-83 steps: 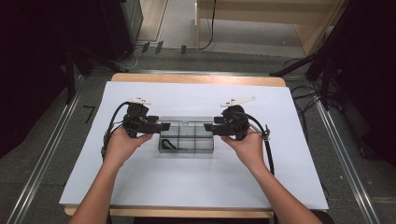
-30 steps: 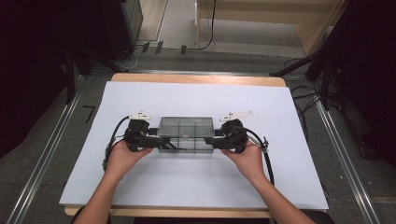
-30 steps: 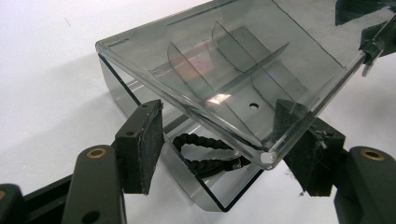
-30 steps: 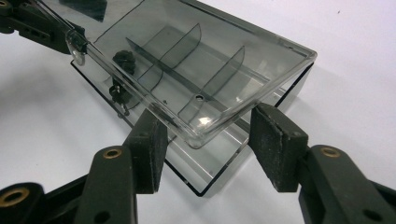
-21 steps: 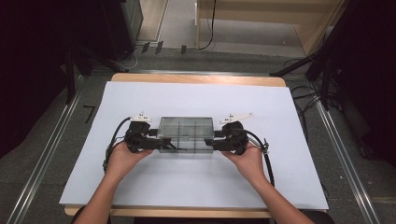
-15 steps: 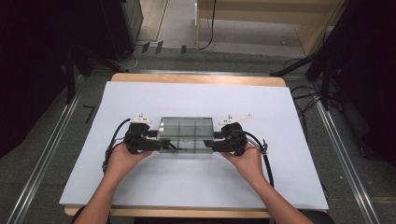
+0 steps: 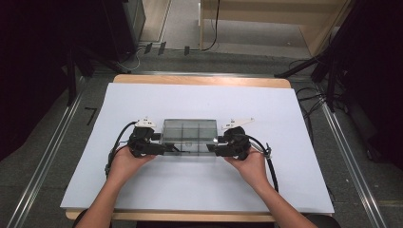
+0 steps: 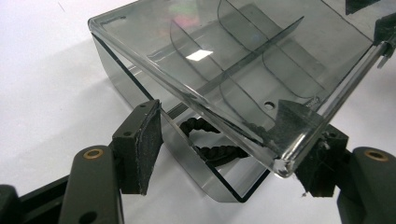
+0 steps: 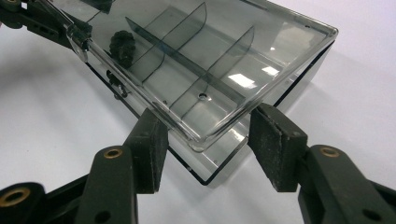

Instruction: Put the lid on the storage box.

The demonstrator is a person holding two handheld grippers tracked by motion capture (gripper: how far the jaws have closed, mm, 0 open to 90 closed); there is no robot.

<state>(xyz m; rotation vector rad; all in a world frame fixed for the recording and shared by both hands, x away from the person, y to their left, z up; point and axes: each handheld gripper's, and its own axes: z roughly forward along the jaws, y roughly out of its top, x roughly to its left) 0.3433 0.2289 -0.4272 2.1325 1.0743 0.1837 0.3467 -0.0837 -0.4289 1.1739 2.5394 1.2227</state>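
- Now a clear box sits mid tabletop, on the white sheet, a gripper at each short end
- box lid is raised and tilted over the base, seen in both gripper views; dividers show through it
- black coiled thing lies inside the box near the left end
- left gripper straddles the near corner of the box; right-hand pad sits against the lid corner, left-hand pad stands off the box wall with a gap, so released, not clamped
- right gripper has jaws apart, one either side of the lid's corner; left-hand pad just beside the lid edge, right-hand pad just beside the corner; cannot tell if either touches, no squeeze visible
- hands hold both grippers low, near the tabletop, pointing inward at the box
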